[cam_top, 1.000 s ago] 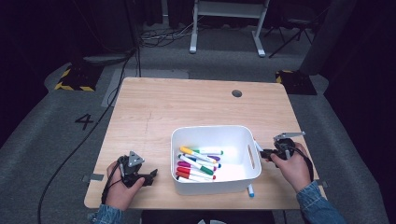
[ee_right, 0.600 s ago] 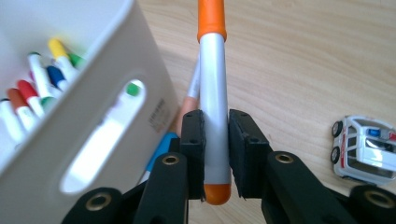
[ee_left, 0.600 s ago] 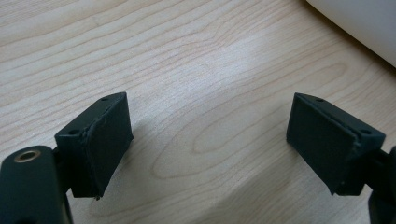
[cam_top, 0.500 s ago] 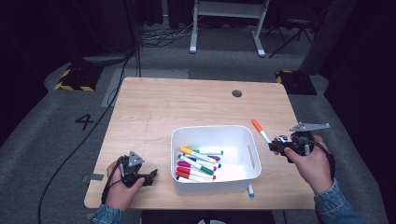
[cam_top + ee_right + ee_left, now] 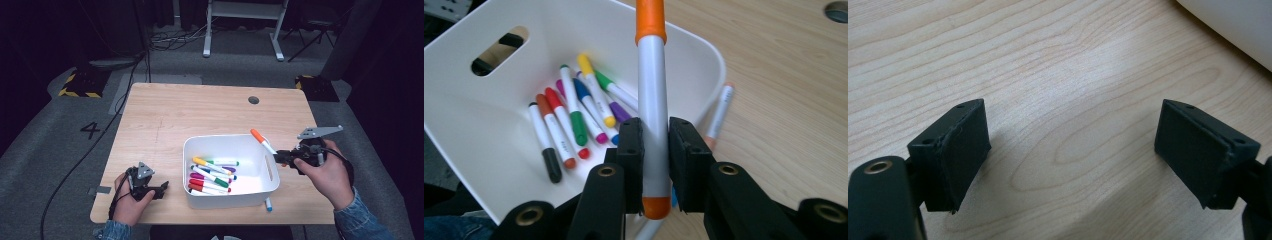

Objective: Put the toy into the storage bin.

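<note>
Orange-capped marker (image 5: 651, 95) clamped in right gripper (image 5: 655, 150), cap toward 12 o'clock over white bin (image 5: 484, 135); left gripper (image 5: 1070, 150) parted.

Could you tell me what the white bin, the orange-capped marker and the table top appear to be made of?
White bin: probably moulded plastic, smooth and slightly glossy, with rounded corners and a cut-out handle slot.
Orange-capped marker: likely plastic, with a smooth white barrel and an orange cap.
Table top: light wood or wood-look laminate, matt, with visible grain; which one is unclear.
</note>
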Motion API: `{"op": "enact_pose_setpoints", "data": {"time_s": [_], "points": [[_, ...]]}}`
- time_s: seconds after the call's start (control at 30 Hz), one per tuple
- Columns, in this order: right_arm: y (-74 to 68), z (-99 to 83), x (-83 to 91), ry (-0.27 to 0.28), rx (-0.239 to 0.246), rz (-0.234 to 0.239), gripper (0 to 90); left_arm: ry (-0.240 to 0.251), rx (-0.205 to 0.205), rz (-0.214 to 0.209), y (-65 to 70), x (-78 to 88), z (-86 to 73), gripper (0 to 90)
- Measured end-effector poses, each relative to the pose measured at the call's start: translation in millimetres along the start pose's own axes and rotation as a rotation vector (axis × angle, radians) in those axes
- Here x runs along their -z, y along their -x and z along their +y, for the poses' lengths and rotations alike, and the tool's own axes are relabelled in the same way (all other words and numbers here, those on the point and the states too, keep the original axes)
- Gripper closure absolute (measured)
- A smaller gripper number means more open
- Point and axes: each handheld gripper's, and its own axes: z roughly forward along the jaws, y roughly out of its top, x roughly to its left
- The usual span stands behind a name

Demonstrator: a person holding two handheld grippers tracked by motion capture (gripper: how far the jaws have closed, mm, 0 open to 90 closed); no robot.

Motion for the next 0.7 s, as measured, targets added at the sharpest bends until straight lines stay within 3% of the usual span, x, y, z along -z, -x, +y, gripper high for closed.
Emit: {"op": "enact_pose_setpoints", "data": {"time_s": [0.13,0.37,0.7], "points": [[-13.9,14.1,-16.2,-0.03,0.052,0.055,76.7,-0.004,-0.007,0.011,-0.1,1.0,-0.2,14.6],[-37.6,32.4,-43.9,-0.102,0.091,0.121,76.7,-0.001,-0.002,0.004,-0.1,0.8,-0.6,14.6],[-51.5,49.6,-71.3,-0.173,0.141,0.145,76.6,-0.001,-0.009,0.008,-0.6,0.9,-0.3,14.4]]}}
